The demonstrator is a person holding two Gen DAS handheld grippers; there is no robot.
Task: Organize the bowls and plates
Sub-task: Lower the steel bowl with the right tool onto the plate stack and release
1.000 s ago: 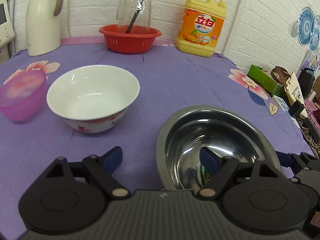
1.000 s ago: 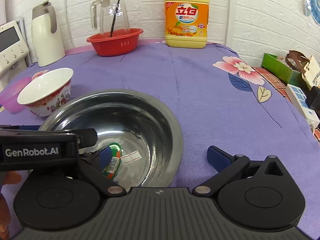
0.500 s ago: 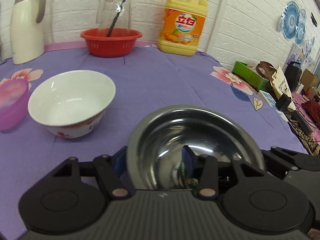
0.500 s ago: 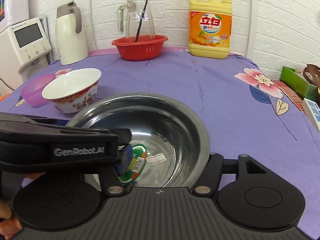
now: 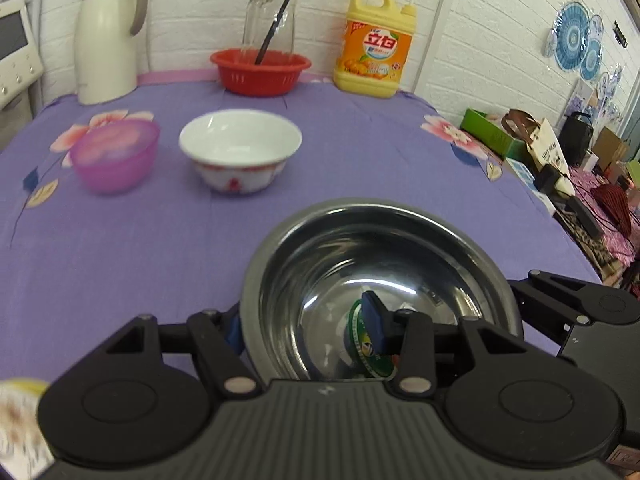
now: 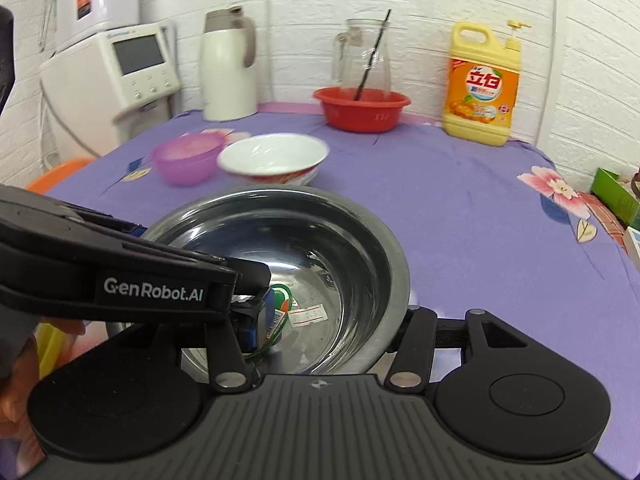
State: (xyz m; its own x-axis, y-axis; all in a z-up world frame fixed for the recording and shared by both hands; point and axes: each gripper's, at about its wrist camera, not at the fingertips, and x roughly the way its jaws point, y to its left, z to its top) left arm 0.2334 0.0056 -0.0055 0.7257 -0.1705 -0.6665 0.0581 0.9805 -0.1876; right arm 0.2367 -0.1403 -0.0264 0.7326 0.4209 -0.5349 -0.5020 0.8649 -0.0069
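A steel bowl [image 5: 380,264] with a sticker inside is held by both grippers and looks lifted off the purple table. My left gripper [image 5: 304,328] is shut on its left rim, one finger inside, one outside. My right gripper [image 6: 336,320] is shut on its right rim the same way. The steel bowl fills the near middle of the right wrist view [image 6: 288,240]. A white bowl with red pattern [image 5: 240,150] stands beyond it, also shown in the right wrist view [image 6: 274,158]. A pink plastic bowl [image 5: 116,154] stands left of the white one.
At the back wall stand a white thermos jug [image 5: 106,36], a red basket [image 5: 260,72] with a glass jug, and a yellow detergent bottle [image 5: 376,52]. A white appliance [image 6: 120,72] is at far left. Boxes and bags [image 5: 540,148] lie off the table's right edge.
Both grippers closed from open onto the steel bowl's rim, then rose and drew back with it; the white and pink bowls now sit farther away.
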